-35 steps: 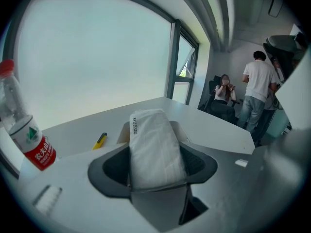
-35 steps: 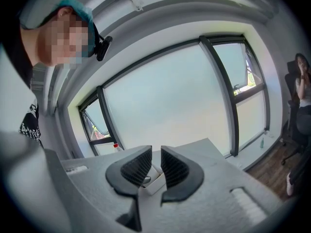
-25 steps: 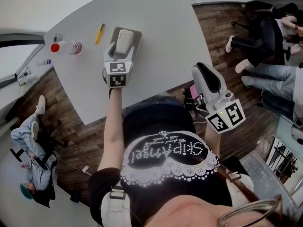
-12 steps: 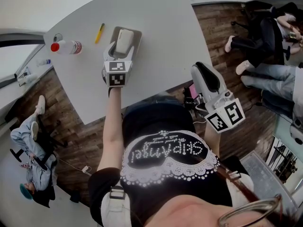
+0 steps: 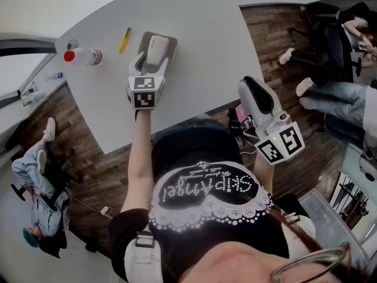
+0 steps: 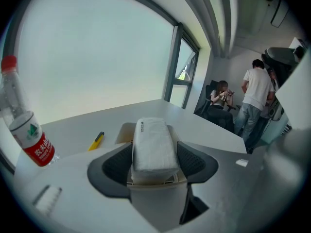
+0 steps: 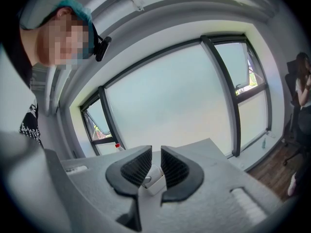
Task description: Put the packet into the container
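- The left gripper's point(image 6: 154, 152) fingers point(image 6: 114, 165) are pressed against the two long sides of the packet point(image 6: 152, 142). It is pinched between them, and its near end is seated deep toward the palm.
- The packet's long axis runs straight out along the fingers, away from the gripper. Its far end projects past the fingertips and over the container point(image 6: 123, 131).
- In the head view the packet point(image 5: 154, 49) is seen inside the outline of the container point(image 5: 171, 40), lengthwise to it. Whether it already rests on the floor cannot be told.
- The coming move is judged to be a release by spreading the fingers, with no turning needed since packet and container are already aligned.
- The packet is white, soft and pillow-shaped, with slightly creased wrapping and a small line of print near its far edge.
- The right gripper point(image 7: 156, 165) is held empty off the desk's point(image 5: 200, 34) near edge, its fingers drawn nearly together with only a slit between them. It is well apart from the container, so the left is the nearer.
- A yellow pen point(image 6: 96, 141) and a red-capped bottle point(image 6: 29, 130) lie to the left, clear of the work.
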